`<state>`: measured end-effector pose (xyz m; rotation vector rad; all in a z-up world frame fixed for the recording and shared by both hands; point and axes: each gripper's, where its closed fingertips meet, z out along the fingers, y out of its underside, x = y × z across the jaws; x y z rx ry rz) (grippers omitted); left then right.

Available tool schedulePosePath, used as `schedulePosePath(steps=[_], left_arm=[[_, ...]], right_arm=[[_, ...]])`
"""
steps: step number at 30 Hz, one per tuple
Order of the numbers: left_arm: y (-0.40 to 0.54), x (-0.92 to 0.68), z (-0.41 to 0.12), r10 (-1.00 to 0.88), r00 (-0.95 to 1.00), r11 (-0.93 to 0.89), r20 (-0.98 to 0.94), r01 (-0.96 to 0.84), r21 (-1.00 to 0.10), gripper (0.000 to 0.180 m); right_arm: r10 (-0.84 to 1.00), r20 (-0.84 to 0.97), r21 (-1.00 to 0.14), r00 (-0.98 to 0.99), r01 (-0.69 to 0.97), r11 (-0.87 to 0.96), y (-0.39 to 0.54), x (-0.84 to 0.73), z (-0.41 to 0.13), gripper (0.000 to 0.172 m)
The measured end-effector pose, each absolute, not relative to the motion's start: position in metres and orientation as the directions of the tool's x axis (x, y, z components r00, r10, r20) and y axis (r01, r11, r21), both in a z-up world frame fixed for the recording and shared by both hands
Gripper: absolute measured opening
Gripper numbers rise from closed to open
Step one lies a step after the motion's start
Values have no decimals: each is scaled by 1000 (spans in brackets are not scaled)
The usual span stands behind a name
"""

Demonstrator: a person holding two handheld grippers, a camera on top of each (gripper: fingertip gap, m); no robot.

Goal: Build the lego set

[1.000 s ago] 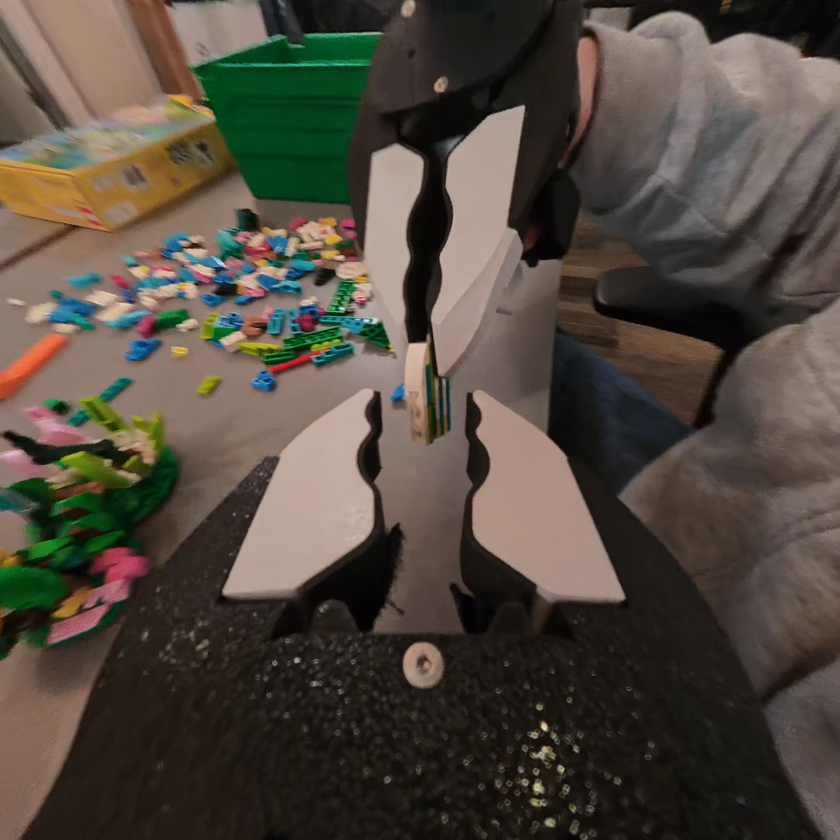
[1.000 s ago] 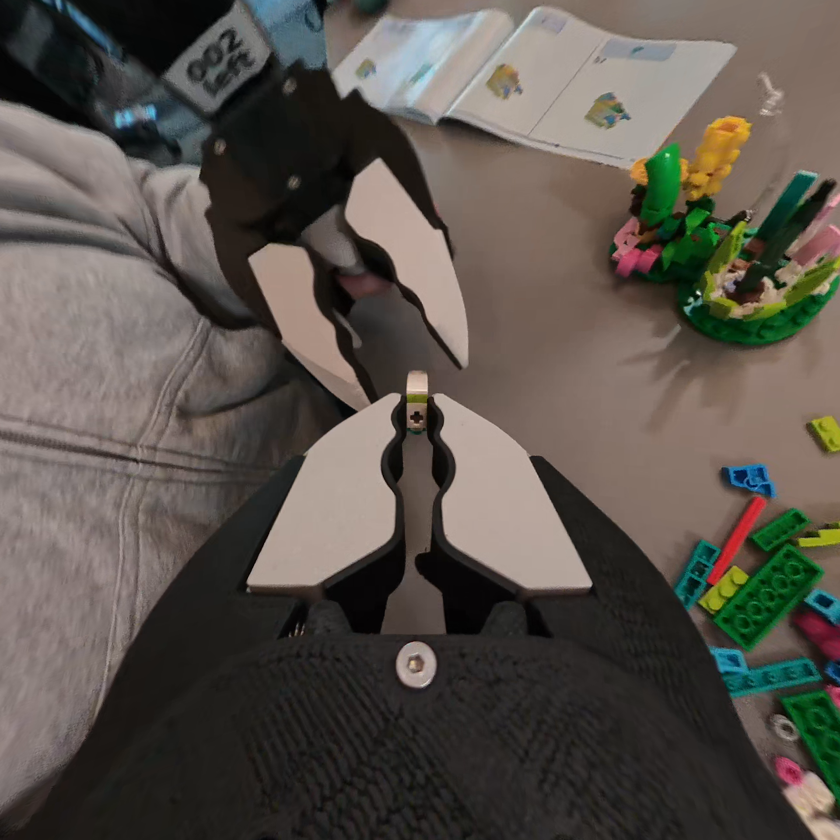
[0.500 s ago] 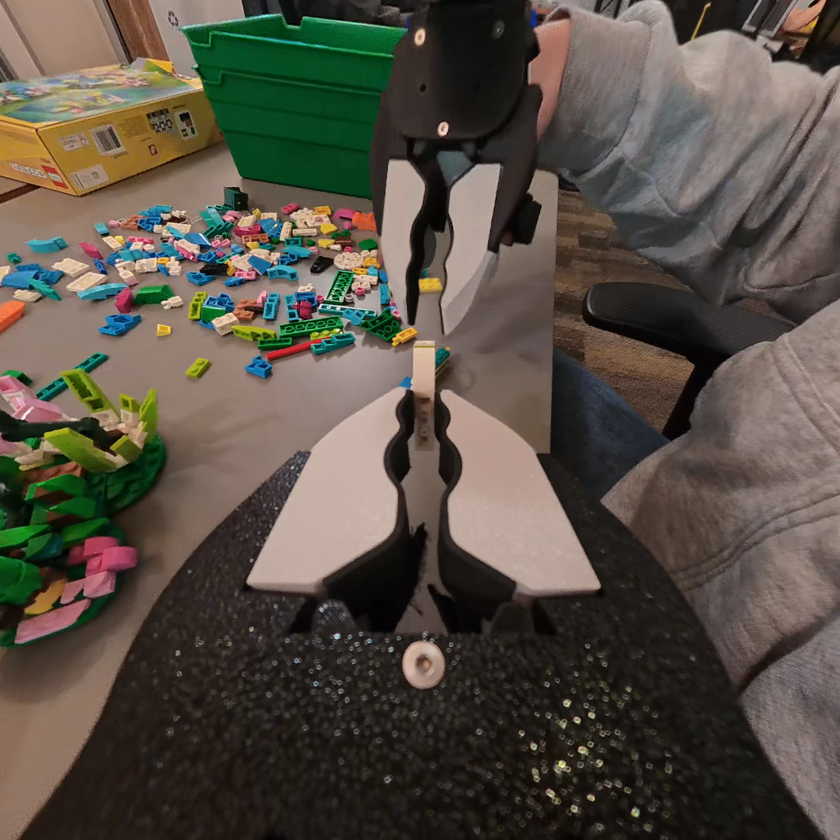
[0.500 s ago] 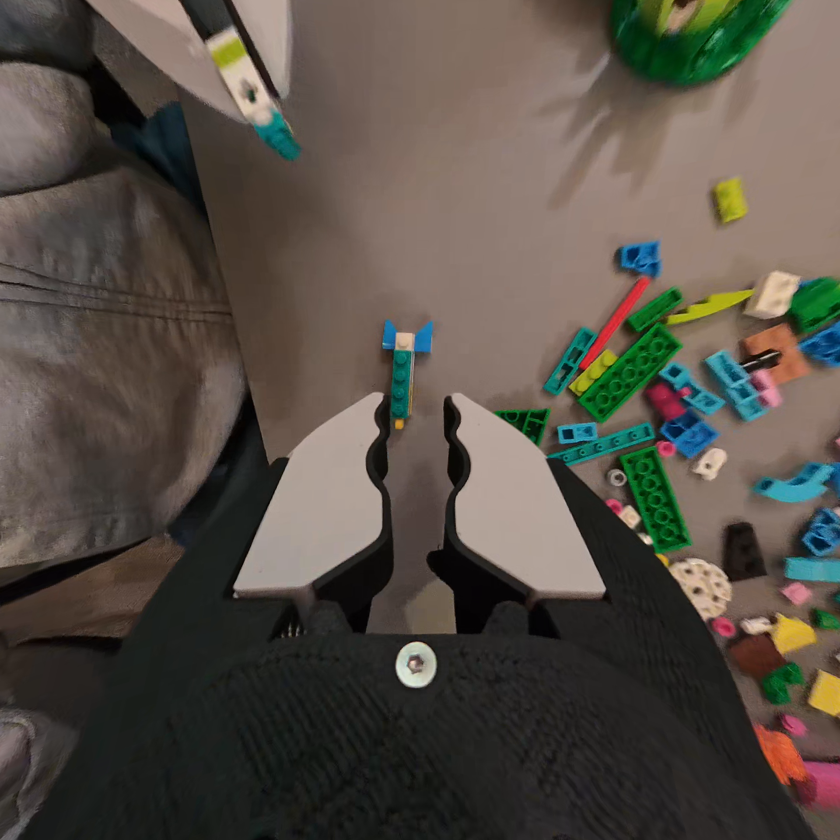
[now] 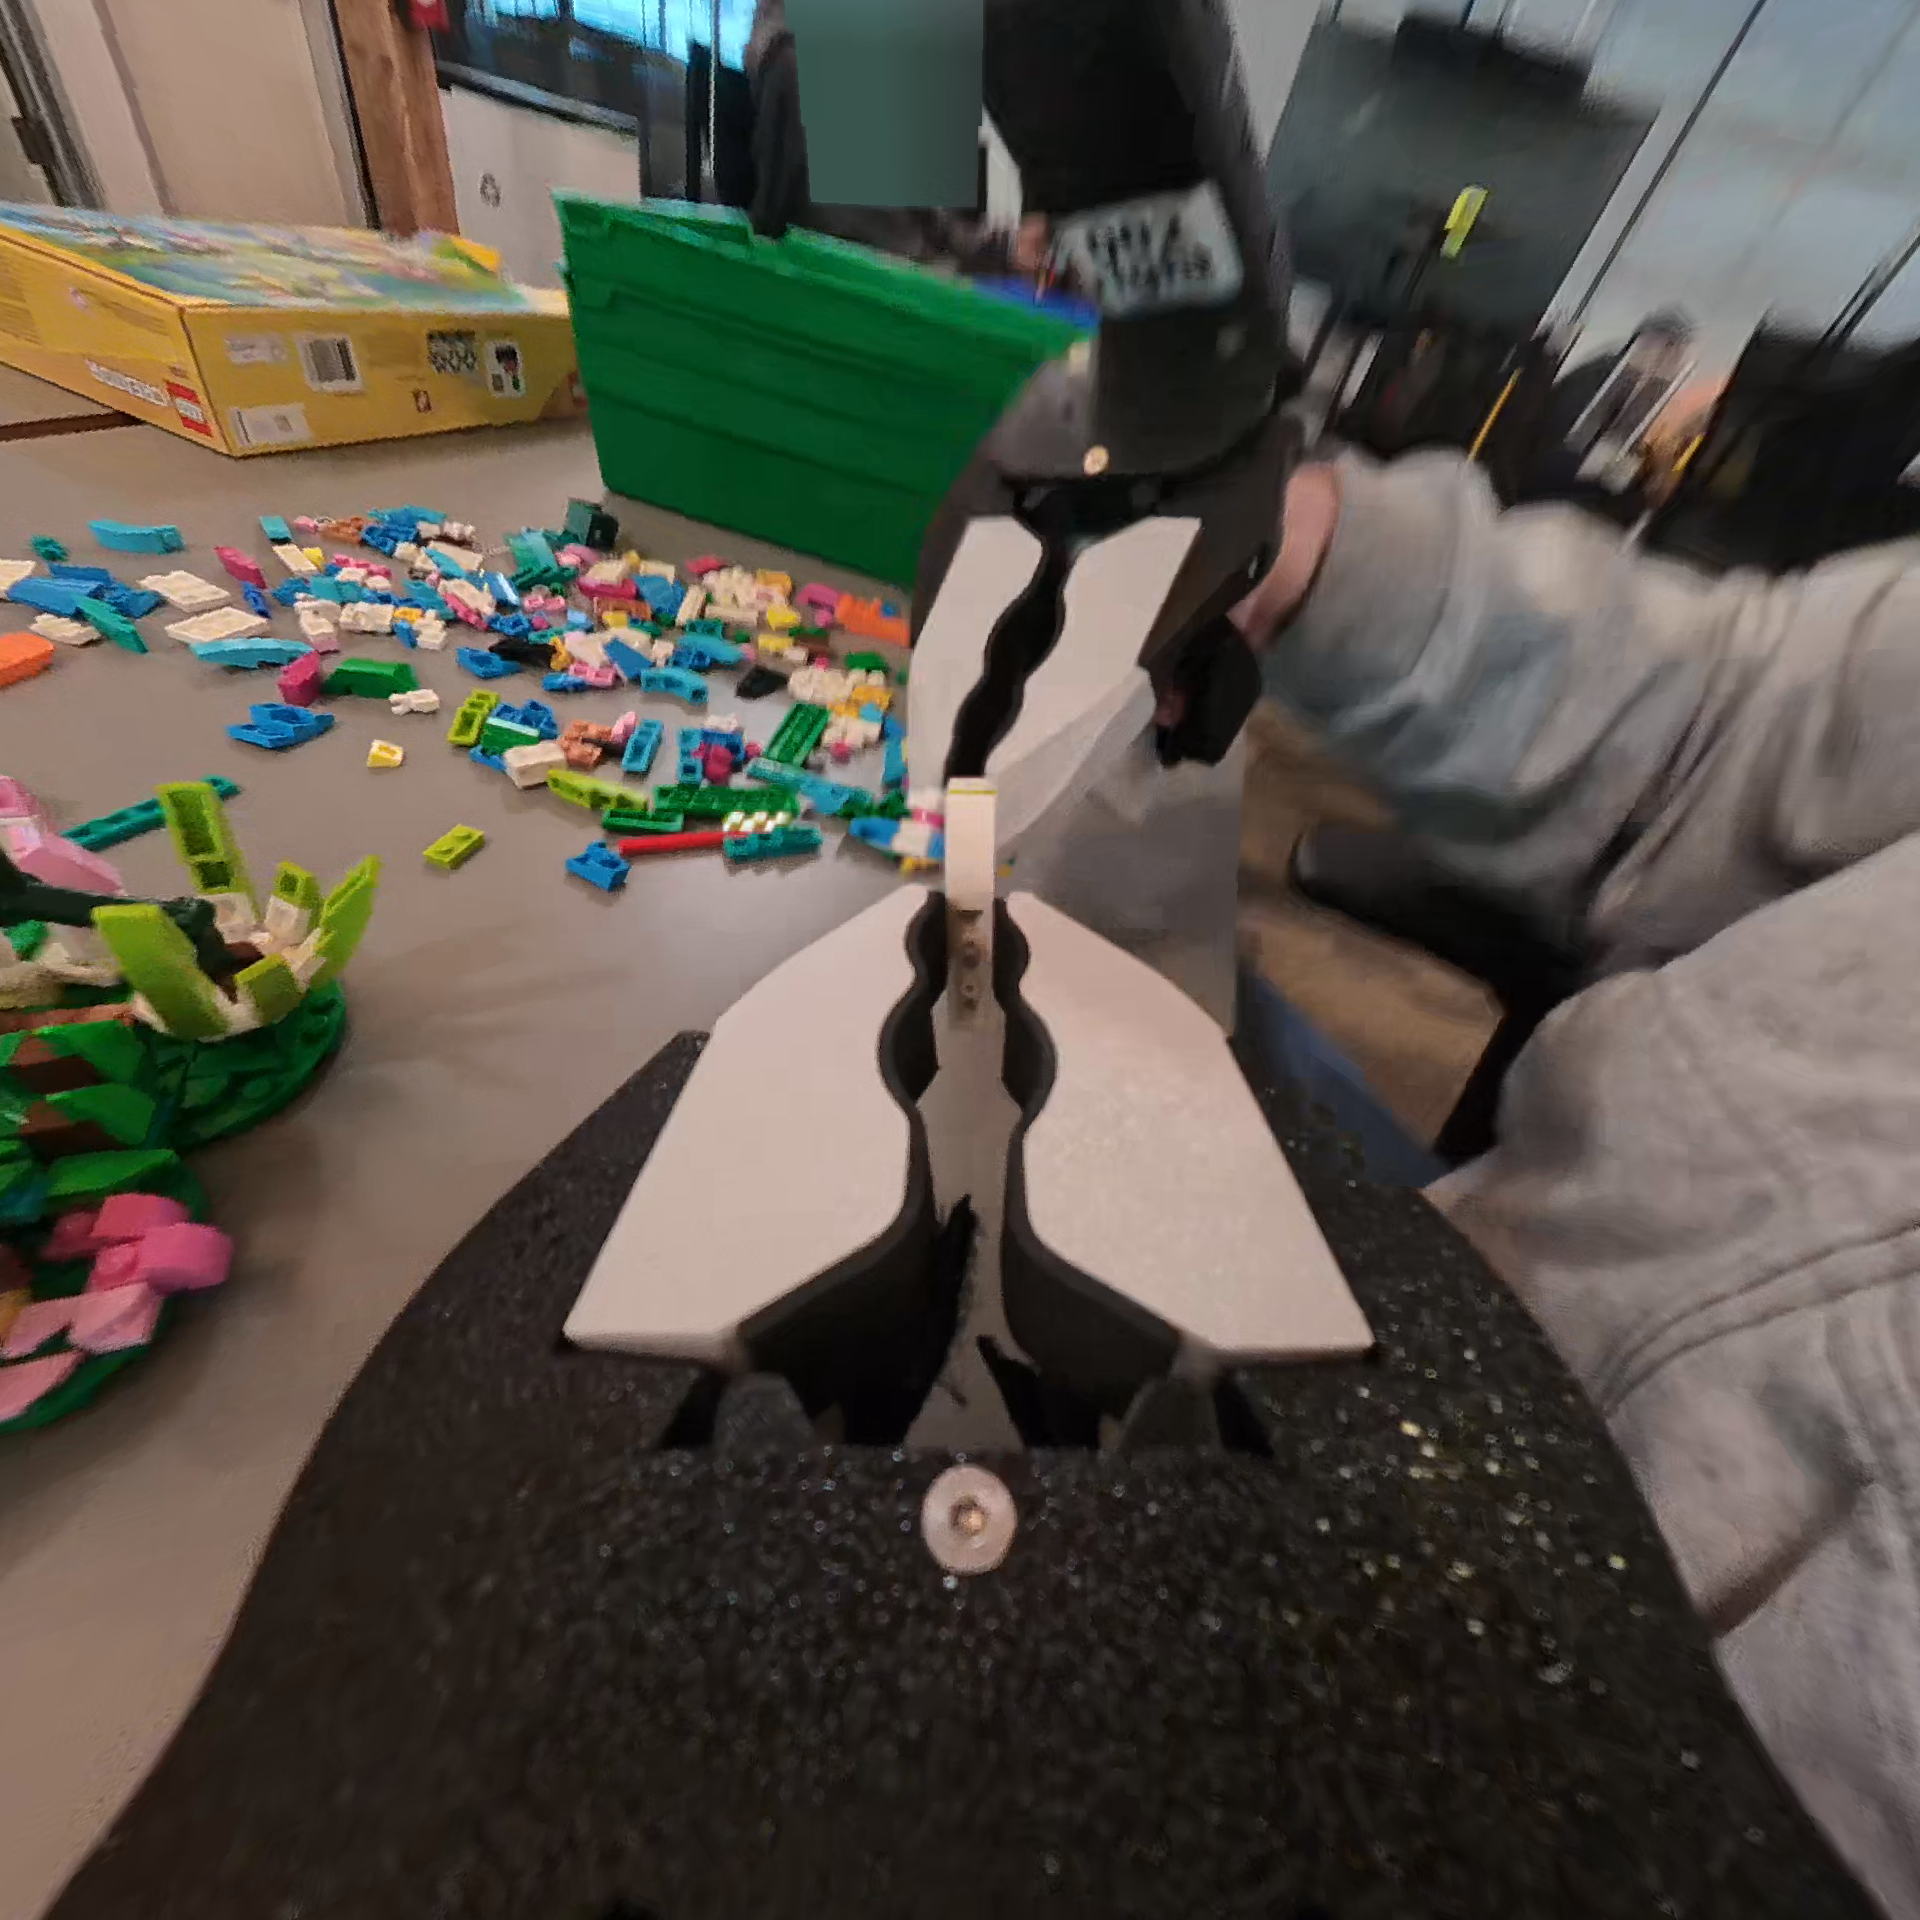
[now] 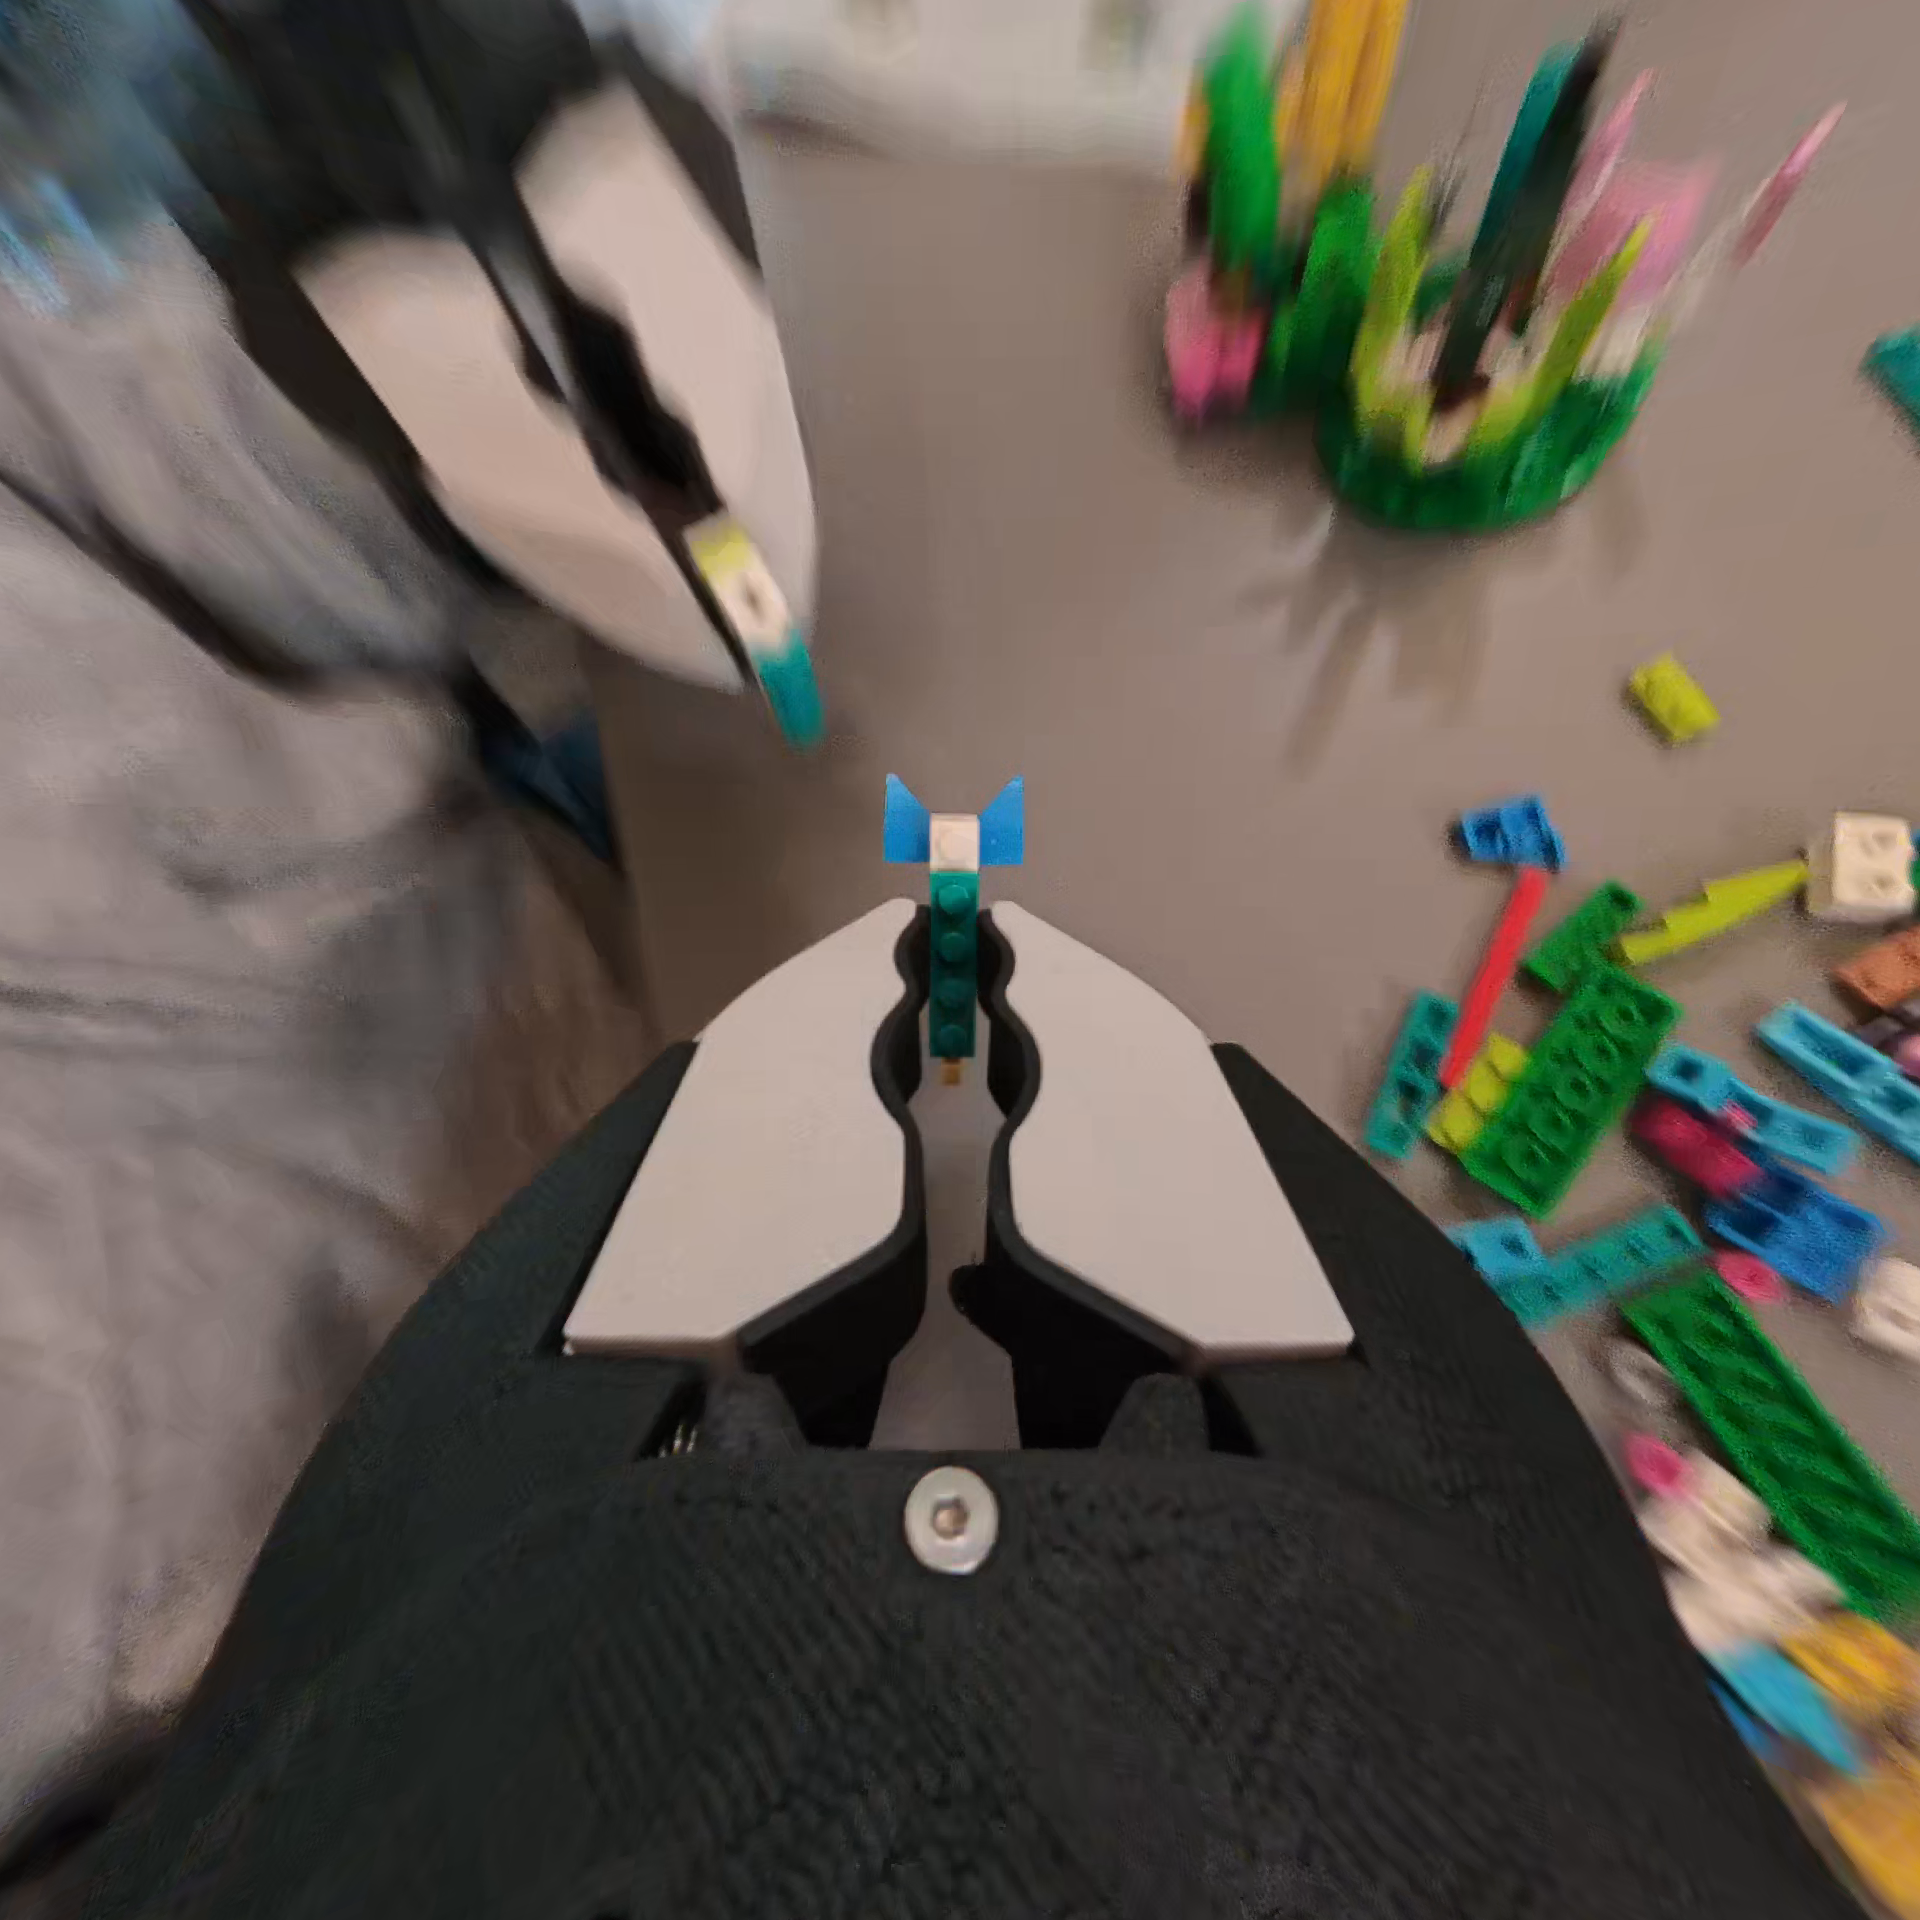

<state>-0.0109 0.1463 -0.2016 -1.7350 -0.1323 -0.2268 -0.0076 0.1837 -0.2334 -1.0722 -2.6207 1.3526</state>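
My left gripper [image 5: 966, 904] is shut on a small stacked brick piece [image 5: 971, 847], white on top with a lime edge. The right wrist view shows that piece [image 6: 750, 608] at the left gripper's tips, lime, white and teal. My right gripper [image 6: 954, 909] is shut on a narrow teal studded plate [image 6: 952, 987] with a white block and two blue wing pieces [image 6: 954, 826] at its far end, held above the grey table [image 6: 1091, 675]. In the left wrist view the right gripper [image 5: 982, 769] hangs blurred just beyond my left fingertips.
A green bin [image 5: 790, 384] and a yellow box [image 5: 270, 332] stand at the back. Loose coloured bricks [image 5: 582, 644] cover the table's middle. Brick flower builds [image 5: 156, 987] stand at the left. A person's grey sleeves [image 5: 1558, 675] and a chair lie off the table's right edge. The tips of one gripper are about 6 cm away from the tips of the other.
The white piece passed from my right gripper to my left, which shut on it. My right gripper opened, moved over the teal and blue piece on the table, and has shut on it.
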Motion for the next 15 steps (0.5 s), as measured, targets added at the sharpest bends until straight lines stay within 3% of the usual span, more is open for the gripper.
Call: schedulePosePath(steps=[2, 6, 15], left_arm=[[146, -14, -184, -87, 931, -67, 355, 350, -934, 8], [144, -21, -160, -201, 825, 77, 529, 551, -831, 8], [147, -20, -156, -272, 759, 127, 592, 638, -759, 8]], right_arm=[[509, -460, -812, -727, 577, 91, 171, -14, -196, 6], [353, -626, -780, -696, 550, -298, 167, -20, -157, 6], [218, -696, -676, -684, 523, -519, 159, -25, -149, 6]])
